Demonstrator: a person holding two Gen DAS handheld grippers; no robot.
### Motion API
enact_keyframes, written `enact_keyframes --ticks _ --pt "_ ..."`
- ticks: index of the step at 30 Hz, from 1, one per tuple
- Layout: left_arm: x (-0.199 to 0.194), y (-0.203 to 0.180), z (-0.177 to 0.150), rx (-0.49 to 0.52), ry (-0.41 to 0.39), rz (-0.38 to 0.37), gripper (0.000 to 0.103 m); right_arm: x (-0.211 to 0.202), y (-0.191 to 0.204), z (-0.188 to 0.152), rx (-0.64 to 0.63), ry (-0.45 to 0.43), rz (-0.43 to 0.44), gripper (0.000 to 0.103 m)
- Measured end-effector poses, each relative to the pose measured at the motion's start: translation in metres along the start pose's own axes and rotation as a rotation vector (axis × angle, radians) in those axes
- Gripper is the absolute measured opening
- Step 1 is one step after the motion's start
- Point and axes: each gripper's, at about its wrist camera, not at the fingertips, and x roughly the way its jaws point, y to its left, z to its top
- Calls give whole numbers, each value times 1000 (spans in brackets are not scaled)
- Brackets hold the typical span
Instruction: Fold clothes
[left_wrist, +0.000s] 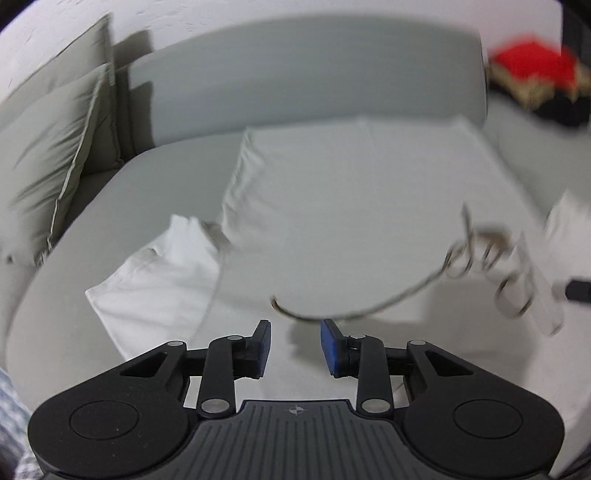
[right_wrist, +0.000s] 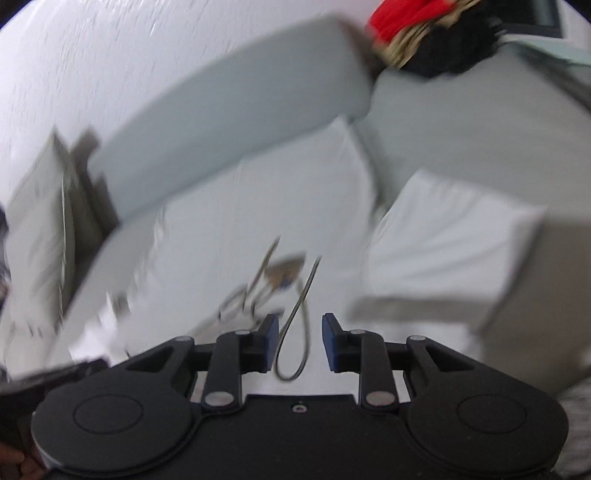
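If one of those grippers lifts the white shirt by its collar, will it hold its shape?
Probably not. The white shirt lies flat and creased on the sofa, so it should droop. Its sleeve would likely dangle. It looks thin, probably light.

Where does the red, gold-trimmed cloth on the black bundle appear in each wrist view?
Left wrist view: the red, gold-trimmed cloth sits at the top right, just right of the grey sofa backrest.
Right wrist view: it sits at the top edge, right of centre.
Shared landmark: the backrest's right end, beside the cloth in both.
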Motion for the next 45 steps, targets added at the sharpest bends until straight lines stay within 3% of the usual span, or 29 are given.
enact_keyframes --ticks 1,3,4,6,8,9,14,21,23,24,29,34,36,39,40,42,45 --pt "3 -3 -4 14 19 10 31 9 7 -7 -22 28 -5 26" --pt "10 -8 -12 42 56 36 38 6 24 -26 -86 26 -48 17" --pt "8 -4 -12 57 73 85 38 0 30 -33 -119 12 -89 10" --pt "4 4 -13 85 102 178 38 -11 31 -38 -149 -10 -207 8" --pt "-1 15 -9 59 69 202 35 -6 22 -27 -97 -14 -224 9" --pt "-2 19 -5 37 40 182 31 -1 17 -20 -71 -15 -213 9" --pt "16 10 5 -3 -35 14 33 28 -7 18 61 -19 -155 15" --pt "32 2 -5 48 -62 -16 38 68 -39 71 245 -26 -73 15" --pt "33 6 -5 20 -54 -29 39 75 -47 75 269 -34 -113 10" --pt "33 7 -5 14 -53 -31 40 77 -51 74 274 -39 -147 0" --pt "31 9 -6 -13 -51 -40 41 85 -67 69 302 -69 -296 0" --pt "32 8 -7 -22 -54 -35 41 43 -60 64 341 -192 -180 6" --pt "31 8 -8 -22 -56 -35 41 45 -55 66 326 -184 -117 6" --pt "30 8 -9 -22 -58 -34 42 67 -52 67 315 -106 -57 6" --pt "30 8 -10 -20 -59 -32 43 76 -53 66 316 -79 -63 6" --pt "30 8 -9 -16 -59 -27 44 80 -60 62 321 -84 -165 0" --pt "29 8 -10 -17 -61 -27 44 70 -69 57 334 -92 -303 0"
